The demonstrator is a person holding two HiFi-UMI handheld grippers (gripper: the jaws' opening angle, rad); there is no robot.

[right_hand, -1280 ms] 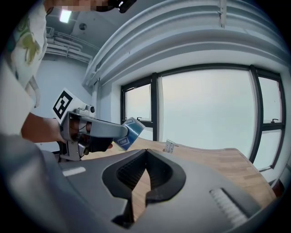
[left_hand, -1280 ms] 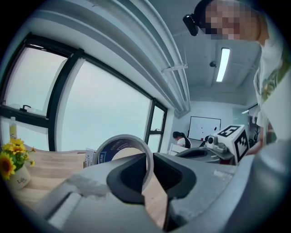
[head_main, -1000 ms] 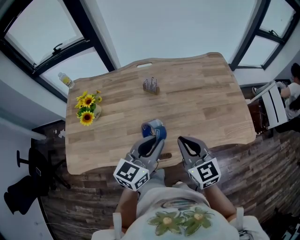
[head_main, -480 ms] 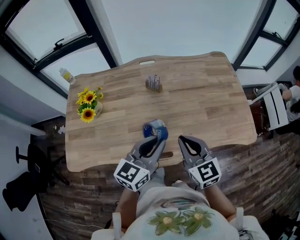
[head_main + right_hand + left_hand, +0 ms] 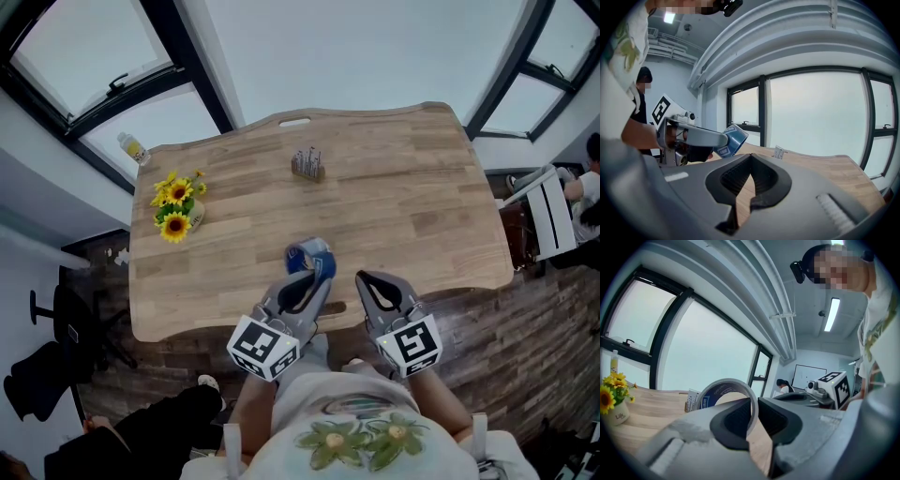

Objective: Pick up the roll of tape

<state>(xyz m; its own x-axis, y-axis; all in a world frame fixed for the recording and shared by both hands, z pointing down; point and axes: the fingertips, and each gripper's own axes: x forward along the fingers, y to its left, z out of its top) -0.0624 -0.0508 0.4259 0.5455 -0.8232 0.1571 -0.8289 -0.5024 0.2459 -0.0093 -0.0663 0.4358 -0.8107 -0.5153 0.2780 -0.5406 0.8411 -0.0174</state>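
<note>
The roll of tape (image 5: pixel 311 257), blue on the outside with a grey inner ring, hangs above the front of the wooden table (image 5: pixel 422 187). My left gripper (image 5: pixel 307 274) is shut on it. In the left gripper view the jaws pinch the wall of the roll of tape (image 5: pixel 723 392), one finger inside the ring and one outside, at my left gripper (image 5: pixel 753 411). My right gripper (image 5: pixel 367 281) sits just right of it, level with it, shut and holding nothing. From the right gripper view, my right gripper (image 5: pixel 751 159) shows its tips together, and the roll of tape (image 5: pixel 731 139) is at the left.
A small vase of sunflowers (image 5: pixel 174 214) stands at the table's left edge. A small rack of upright pieces (image 5: pixel 306 169) sits toward the far middle. A bottle (image 5: pixel 133 148) is on the window sill. A white chair (image 5: pixel 548 202) stands at the right, and a person's dark legs (image 5: pixel 150 436) at the lower left.
Both grippers and the tape have stayed in place. A person's dark legs and a shoe have come into the lower left of the head view.
</note>
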